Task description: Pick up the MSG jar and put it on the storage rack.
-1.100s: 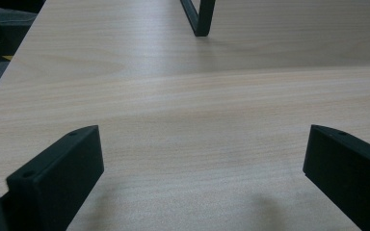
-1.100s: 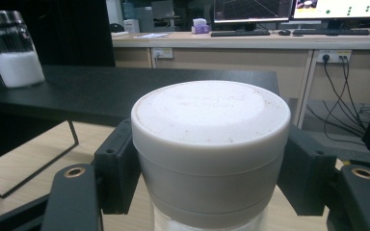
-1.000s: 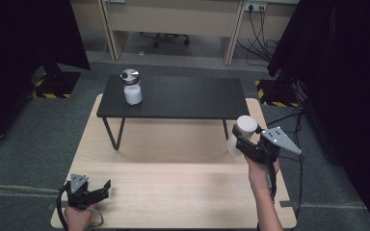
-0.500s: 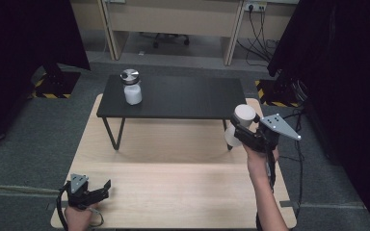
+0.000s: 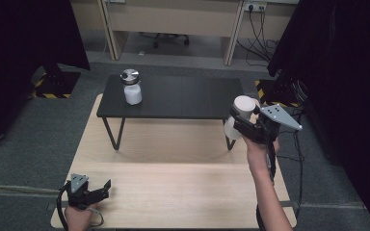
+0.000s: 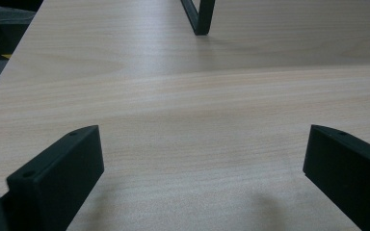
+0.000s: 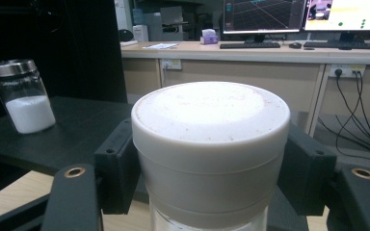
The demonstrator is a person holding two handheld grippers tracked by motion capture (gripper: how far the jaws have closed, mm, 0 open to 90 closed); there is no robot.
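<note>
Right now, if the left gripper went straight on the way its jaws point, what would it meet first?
Probably the black leg of the low table. The left gripper rests open near the corner of the wooden board, with bare wood ahead in its own view up to that leg. Depth is hard to judge, so it might pass just beside it.

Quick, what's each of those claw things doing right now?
Left gripper: open, empty, low over the wooden table.
Right gripper: closed on the white-lidded jar, held up.
</note>
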